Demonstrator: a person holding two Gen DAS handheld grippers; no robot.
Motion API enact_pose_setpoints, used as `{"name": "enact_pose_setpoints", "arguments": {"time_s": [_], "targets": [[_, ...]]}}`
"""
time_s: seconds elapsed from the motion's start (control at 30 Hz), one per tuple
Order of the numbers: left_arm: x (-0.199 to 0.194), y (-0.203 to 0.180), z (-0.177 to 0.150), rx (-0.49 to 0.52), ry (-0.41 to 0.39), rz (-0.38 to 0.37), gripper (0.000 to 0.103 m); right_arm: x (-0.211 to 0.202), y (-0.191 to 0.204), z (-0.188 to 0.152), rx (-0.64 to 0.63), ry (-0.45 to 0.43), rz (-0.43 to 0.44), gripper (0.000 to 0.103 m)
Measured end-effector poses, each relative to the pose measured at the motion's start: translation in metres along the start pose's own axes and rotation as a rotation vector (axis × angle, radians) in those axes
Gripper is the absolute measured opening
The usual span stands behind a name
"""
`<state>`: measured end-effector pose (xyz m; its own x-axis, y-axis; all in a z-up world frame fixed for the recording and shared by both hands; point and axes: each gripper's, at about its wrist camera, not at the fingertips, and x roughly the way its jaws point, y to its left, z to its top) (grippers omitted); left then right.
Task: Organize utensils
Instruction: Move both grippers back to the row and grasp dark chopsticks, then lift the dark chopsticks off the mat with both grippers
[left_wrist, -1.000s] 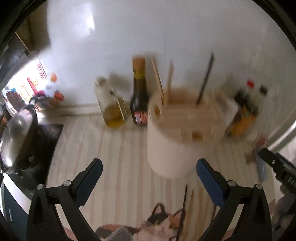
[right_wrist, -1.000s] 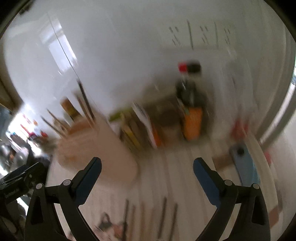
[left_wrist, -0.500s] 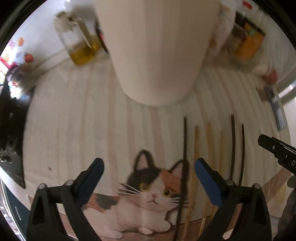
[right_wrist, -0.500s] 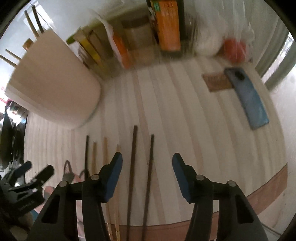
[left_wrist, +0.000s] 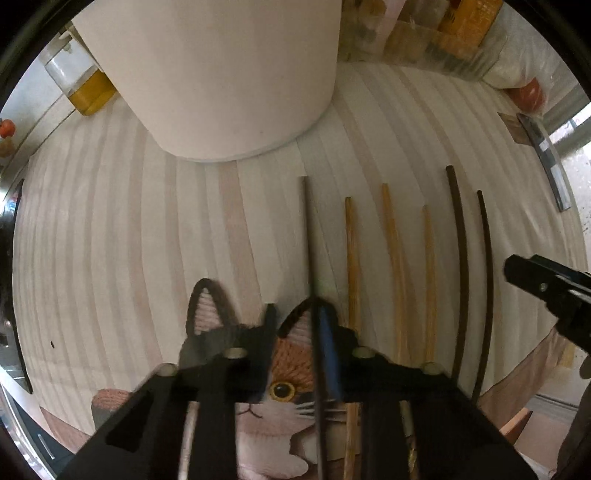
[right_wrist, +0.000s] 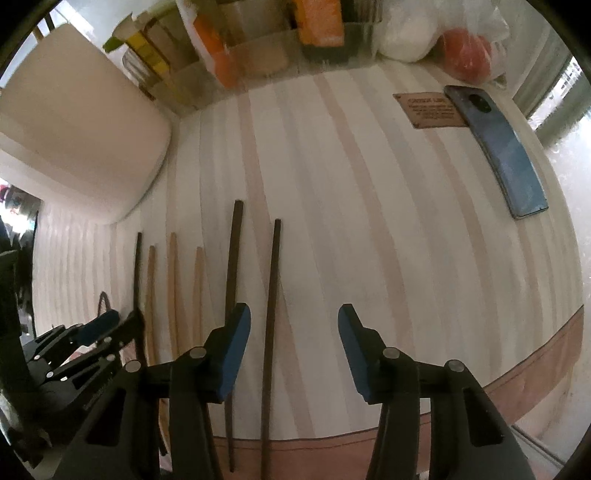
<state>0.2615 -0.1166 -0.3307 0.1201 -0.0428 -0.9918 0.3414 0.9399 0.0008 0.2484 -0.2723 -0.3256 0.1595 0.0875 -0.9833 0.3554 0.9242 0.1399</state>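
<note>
Six chopsticks lie side by side on the striped mat (right_wrist: 369, 221), tips toward the white utensil holder (left_wrist: 229, 74) standing at the mat's far-left corner; none of the six is yet in it, so, judged from this layout, the sorting is at its start. Left gripper (left_wrist: 295, 332): pointing down at the mat's near edge over the printed cat (left_wrist: 280, 387), jaws just closing and now nearly together on the leftmost thin dark chopstick (left_wrist: 308, 236), which runs between the pads. Right gripper (right_wrist: 293, 332): jaws just narrowing, standing about half open; the rightmost dark chopstick (right_wrist: 273, 288) lies between them, nearer the left pad and untouched; no grip yet. Its dark partner (right_wrist: 233, 258) lies just outside that pad. Three pale bamboo chopsticks (left_wrist: 391, 236) remain between the two grippers. Blue phone (right_wrist: 506, 147) and a small brown card (right_wrist: 432, 110) occupy the mat's far-right corner, away from the work
</note>
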Motion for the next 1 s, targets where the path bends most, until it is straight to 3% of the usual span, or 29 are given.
{"name": "enact_pose_setpoints", "arguments": {"time_s": [0.1,0.17,0.2,0.27,0.33,0.6,1.0], "targets": [[0.001,0.004,0.001,-0.025,-0.001,-0.001,0.004,0.010,0.007,0.000,-0.021,0.026,-0.011,0.044],[0.001,0.012,0.002,-0.057,-0.001,0.000,0.004,0.019,0.012,-0.001,-0.043,0.053,-0.013,0.029],[0.001,0.019,0.002,-0.076,-0.001,0.008,0.004,0.023,0.016,-0.002,-0.061,0.066,-0.030,0.028],[0.000,0.033,-0.001,-0.102,0.003,0.006,0.004,0.024,0.023,-0.004,-0.099,0.060,-0.066,0.010],[0.000,0.040,-0.003,-0.125,0.012,0.010,0.004,0.025,0.024,-0.004,-0.109,0.067,-0.079,0.006],[-0.001,0.050,-0.016,-0.146,0.031,0.019,0.004,0.027,0.024,-0.009,-0.202,0.137,-0.095,0.006],[-0.001,0.052,-0.007,-0.155,0.038,0.018,0.004,0.032,0.039,0.005,-0.246,0.140,-0.105,0.006]]}}
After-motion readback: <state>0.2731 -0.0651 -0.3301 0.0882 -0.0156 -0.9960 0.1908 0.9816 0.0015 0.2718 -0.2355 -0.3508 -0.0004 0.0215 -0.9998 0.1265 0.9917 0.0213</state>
